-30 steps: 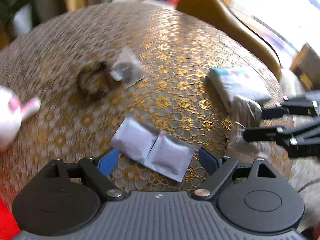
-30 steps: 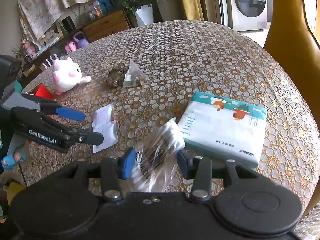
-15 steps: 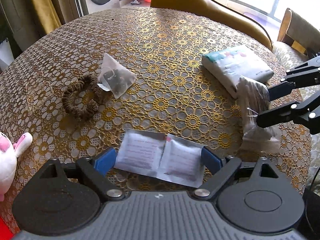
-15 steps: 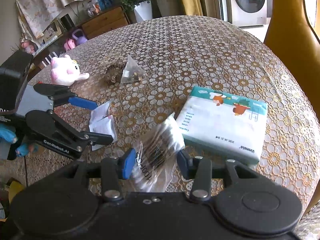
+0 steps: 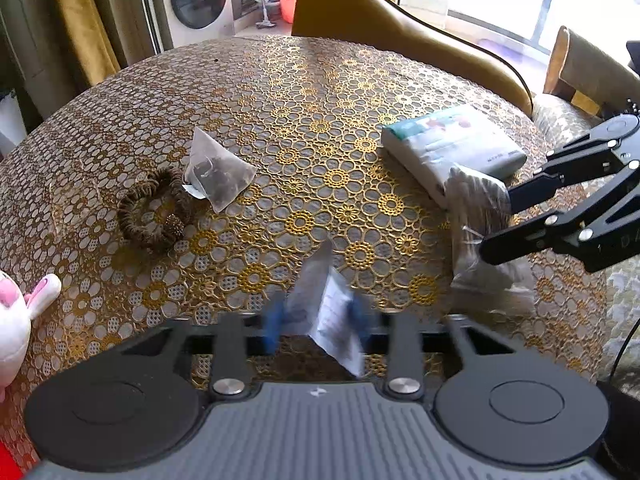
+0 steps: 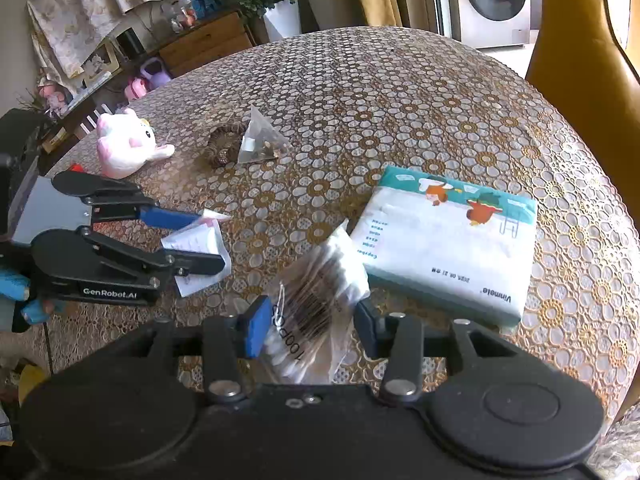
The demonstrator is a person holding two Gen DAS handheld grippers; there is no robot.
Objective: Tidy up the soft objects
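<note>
A pair of joined white sachets (image 5: 328, 304) stands buckled up off the tablecloth between the blue pads of my left gripper (image 5: 316, 320). Its jaws are closing and the pads press on the sachets' edges. The right wrist view shows the same grip from the side, sachets (image 6: 192, 240) folded in the left gripper (image 6: 208, 240). My right gripper (image 6: 312, 324) is shut on a clear bag of cotton swabs (image 6: 320, 280), held low over the table beside a white and teal tissue pack (image 6: 448, 240).
On the round table (image 5: 320, 92) lie a pyramid tea bag (image 5: 216, 172) touching a brown scrunchie (image 5: 154, 216), and a pink and white plush toy (image 5: 16, 320) at the left edge. A mustard chair (image 5: 380, 32) stands behind the far rim.
The left jaws have closed in from wide open onto the sachets, which went from lying flat to buckled upward. The right gripper and its bag have kept still.
</note>
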